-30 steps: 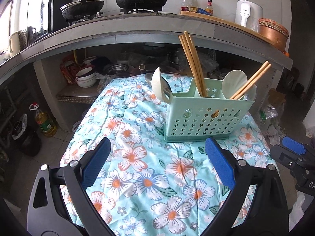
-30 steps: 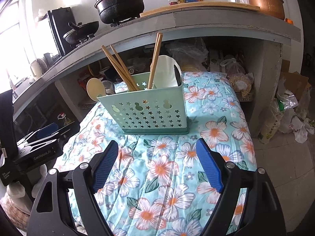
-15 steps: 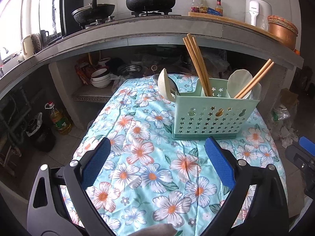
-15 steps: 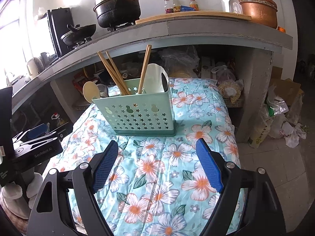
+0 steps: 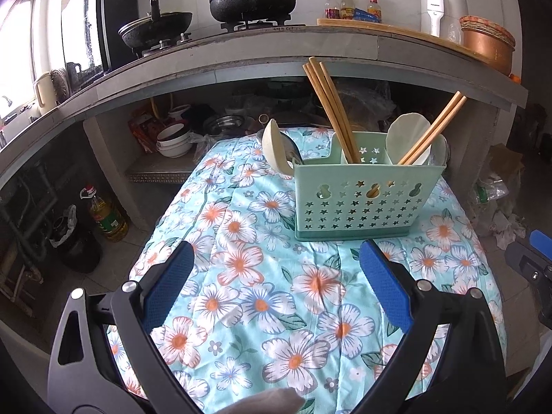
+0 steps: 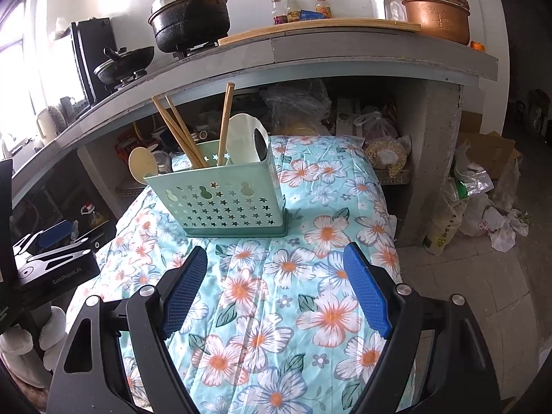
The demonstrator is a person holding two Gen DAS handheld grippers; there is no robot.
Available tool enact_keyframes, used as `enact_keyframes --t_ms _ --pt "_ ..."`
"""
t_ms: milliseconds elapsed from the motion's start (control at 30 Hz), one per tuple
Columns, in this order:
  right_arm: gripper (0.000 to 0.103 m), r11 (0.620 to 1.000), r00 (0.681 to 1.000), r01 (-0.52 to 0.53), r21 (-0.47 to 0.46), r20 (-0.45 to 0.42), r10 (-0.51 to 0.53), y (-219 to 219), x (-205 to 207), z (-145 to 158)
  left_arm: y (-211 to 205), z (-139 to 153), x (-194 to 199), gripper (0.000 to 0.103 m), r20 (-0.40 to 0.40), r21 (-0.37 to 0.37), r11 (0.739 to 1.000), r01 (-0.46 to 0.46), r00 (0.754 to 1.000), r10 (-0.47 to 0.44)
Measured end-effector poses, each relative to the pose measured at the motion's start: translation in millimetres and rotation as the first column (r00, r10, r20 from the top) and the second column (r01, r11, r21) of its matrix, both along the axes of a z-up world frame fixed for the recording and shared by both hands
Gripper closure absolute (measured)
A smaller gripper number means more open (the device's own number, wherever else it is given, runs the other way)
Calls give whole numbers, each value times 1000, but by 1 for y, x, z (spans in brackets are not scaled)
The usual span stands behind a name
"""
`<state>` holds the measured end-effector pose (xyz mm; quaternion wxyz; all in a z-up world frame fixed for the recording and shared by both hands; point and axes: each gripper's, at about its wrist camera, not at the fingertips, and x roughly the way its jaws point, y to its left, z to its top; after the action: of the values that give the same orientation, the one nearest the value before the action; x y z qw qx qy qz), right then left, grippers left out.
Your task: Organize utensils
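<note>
A concrete counter (image 5: 276, 55) is seen arching across the upper half of both views, with pots and bottles kept on top and bowls stored in the shadow beneath. Below it, a table draped in a floral cloth (image 5: 241, 276) fills the centre and bottom of each frame; nothing loose is seen lying on the cloth.

A green caddy (image 5: 367, 200) is set upright on the far part of the cloth, right of centre in the left wrist view and left of centre in the right wrist view. Its pierced walls are probably meant for draining. The utensils are already sorted into it. A bundle of chopsticks (image 5: 327, 103) is leaned toward upper left in the middle compartment, and a second pair (image 5: 434, 127) is slanted toward upper right at the right end beside a white spoon (image 5: 408, 134). Another spoon (image 5: 272, 145) is propped at the left end. All lean because only the rim supports them.

The left gripper (image 5: 276, 283) is held low in the frame with its jaws spread wide and nothing between them. The right gripper (image 6: 276, 283) is likewise held wide apart and empty, short of the caddy. The task is judged to be essentially finished.
</note>
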<state>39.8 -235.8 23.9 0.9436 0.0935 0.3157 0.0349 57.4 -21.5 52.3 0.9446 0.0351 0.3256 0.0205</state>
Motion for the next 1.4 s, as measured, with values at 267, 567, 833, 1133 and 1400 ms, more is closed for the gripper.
enact_keyframes --t_ms 267,567,833,1133,1400 --pt "24 1000 1000 3 -23 -3 -3 3 -1 2 -2 1 -5 10 -4 -3 1000 20 1000 -20" --pt "24 999 1000 17 -36 0 -17 1 -4 3 -5 3 -9 10 1 -7 999 31 1000 -31" --pt "24 999 1000 16 -44 -5 -16 1 -4 3 -9 2 -9 10 0 -1 999 36 999 -36" --pt "24 998 999 31 -60 -7 -31 -3 -5 1 -7 1 -7 10 0 6 1000 22 1000 -22" --pt "24 996 998 58 -72 1 -58 -12 -7 5 1 4 -7 10 8 12 1000 -4 1000 4"
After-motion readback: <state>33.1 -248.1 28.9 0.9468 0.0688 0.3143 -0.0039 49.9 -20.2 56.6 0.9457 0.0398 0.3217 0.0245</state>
